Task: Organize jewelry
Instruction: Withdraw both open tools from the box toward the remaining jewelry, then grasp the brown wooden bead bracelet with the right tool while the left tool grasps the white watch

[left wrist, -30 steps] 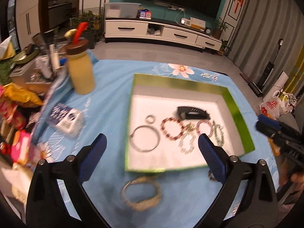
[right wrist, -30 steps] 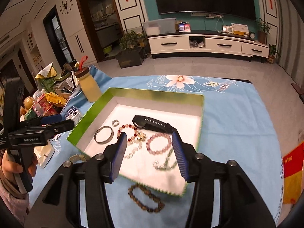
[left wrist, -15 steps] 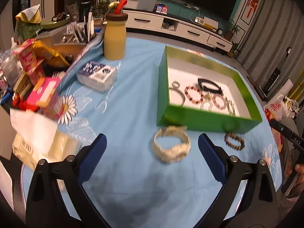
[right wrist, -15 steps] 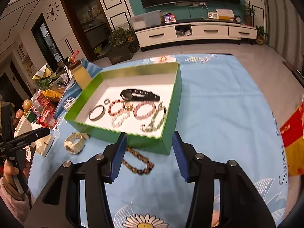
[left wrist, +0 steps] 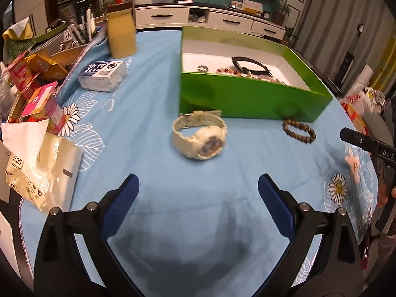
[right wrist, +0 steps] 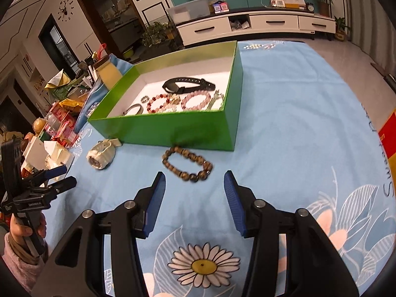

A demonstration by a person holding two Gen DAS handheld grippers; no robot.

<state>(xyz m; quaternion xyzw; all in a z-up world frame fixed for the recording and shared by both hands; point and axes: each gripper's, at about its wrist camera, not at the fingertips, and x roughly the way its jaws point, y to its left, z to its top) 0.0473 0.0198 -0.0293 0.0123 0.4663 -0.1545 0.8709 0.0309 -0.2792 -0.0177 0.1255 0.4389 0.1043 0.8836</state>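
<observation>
A green box [left wrist: 250, 96] with a white floor stands on the blue flowered cloth and holds a black band [right wrist: 188, 84] and several bead bracelets. It also shows in the right wrist view [right wrist: 183, 130]. A cream watch [left wrist: 199, 136] lies in front of the box, seen also in the right wrist view [right wrist: 102, 155]. A brown bead bracelet [right wrist: 187, 163] lies beside it, seen also in the left wrist view [left wrist: 299, 131]. My left gripper [left wrist: 198, 193] is open and empty, short of the watch. My right gripper [right wrist: 194, 190] is open and empty, just short of the brown bracelet.
A yellow bottle [left wrist: 121, 34], a tissue pack [left wrist: 102, 75], snack packets [left wrist: 37, 91] and a paper bag [left wrist: 42, 163] crowd the table's left side. The right gripper's tip [left wrist: 363, 141] shows at the right edge of the left wrist view.
Both grippers have pulled back from above the box and dropped low over the cloth. The watch and brown bracelet now lie closer in front of them.
</observation>
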